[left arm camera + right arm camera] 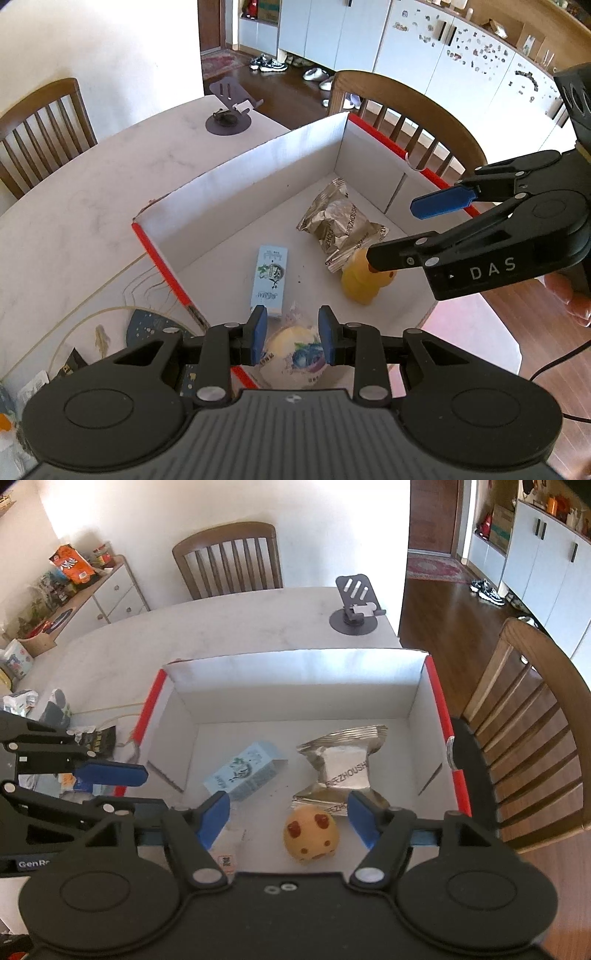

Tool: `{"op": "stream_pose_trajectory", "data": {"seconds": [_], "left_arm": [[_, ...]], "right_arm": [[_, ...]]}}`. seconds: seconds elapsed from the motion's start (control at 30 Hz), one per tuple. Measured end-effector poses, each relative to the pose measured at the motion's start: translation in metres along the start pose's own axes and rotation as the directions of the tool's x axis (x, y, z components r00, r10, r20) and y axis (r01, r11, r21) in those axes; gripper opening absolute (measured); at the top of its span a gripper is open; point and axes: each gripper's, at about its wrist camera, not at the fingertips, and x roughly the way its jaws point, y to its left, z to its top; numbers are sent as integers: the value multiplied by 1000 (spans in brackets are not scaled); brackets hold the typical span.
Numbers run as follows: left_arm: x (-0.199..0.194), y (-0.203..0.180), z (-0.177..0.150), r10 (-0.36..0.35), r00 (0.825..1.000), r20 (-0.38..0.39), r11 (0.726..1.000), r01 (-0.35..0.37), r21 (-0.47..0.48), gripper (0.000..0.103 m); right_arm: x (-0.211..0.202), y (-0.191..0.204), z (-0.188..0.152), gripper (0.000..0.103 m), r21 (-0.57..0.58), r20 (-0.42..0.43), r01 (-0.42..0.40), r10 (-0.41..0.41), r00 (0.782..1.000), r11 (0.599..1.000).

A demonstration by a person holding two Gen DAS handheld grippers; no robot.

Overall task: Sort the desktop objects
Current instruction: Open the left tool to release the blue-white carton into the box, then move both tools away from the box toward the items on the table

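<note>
So the sorting target here is the white cardboard box (295, 672) with red edges, and it already has a few things in it. The yellow squishy toy (311, 833) sits on the box floor near the front, right under the right gripper (290, 818). At about 1 o'clock from the toy, touching it or nearly so, is the silver snack pouch (341, 768); at about 10 o'clock lies the light blue carton (245, 771). In the left view there's also a round wrapped bun (295, 350) at the near edge of the box.

Fingers: the right gripper's blue pads are spread wide with nothing pressed between them. The toy lies below the gap, looks let go. The left gripper (291, 330) has its pads fairly close together, with the bun showing in the gap. Can't see them pinching the wrapper though, so I'd call it not gripping.

My read is both hands are at the drop-and-leave part of the step. To do that well: lift straight up and clear the box walls before swinging sideways, since the right wall is at 3 o'clock, close to the right gripper. Watch that the two grippers don't bump each other, they're near.

Outside the box at 9 o'clock there's more clutter on the table (110, 653), incl. a dark packet (98, 740), probably next up. The phone stand (356, 605) sits at 12 o'clock, well apart.
</note>
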Motion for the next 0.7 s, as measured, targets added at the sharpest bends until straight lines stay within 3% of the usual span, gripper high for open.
{"op": "stream_pose_trajectory", "data": {"seconds": [0.03,0.07,0.1,0.23,0.37,0.5,0.57,0.7], "left_arm": [[-2,0,-2,-4,1000,7,1000,4,-4,41],[-4,1,-5,-7,1000,14,1000,8,-9,62],[-6,1,-7,-10,1000,20,1000,10,-11,67],[-14,2,-17,-17,999,35,1000,17,-17,72],[-20,3,-25,-12,999,49,1000,13,-18,84],[-27,6,-32,-15,997,71,999,17,-29,87],[-30,7,-36,-17,997,81,999,19,-30,103],[-37,12,-45,-11,994,107,999,16,-41,103]], "right_arm": [[-1,1,-1,72,2,3,-2,2,1000,1000],[-3,3,-2,72,4,6,-6,6,1000,1000],[-4,4,-4,72,5,8,-8,8,1000,1000],[-8,10,-10,77,6,16,-11,11,1000,1000],[-13,14,-15,83,12,33,-15,14,999,1000],[-17,20,-20,84,13,47,-8,8,999,1000],[-18,25,-23,85,12,49,1,-2,999,1000],[-21,34,-26,86,14,56,6,-6,998,1000]]}}
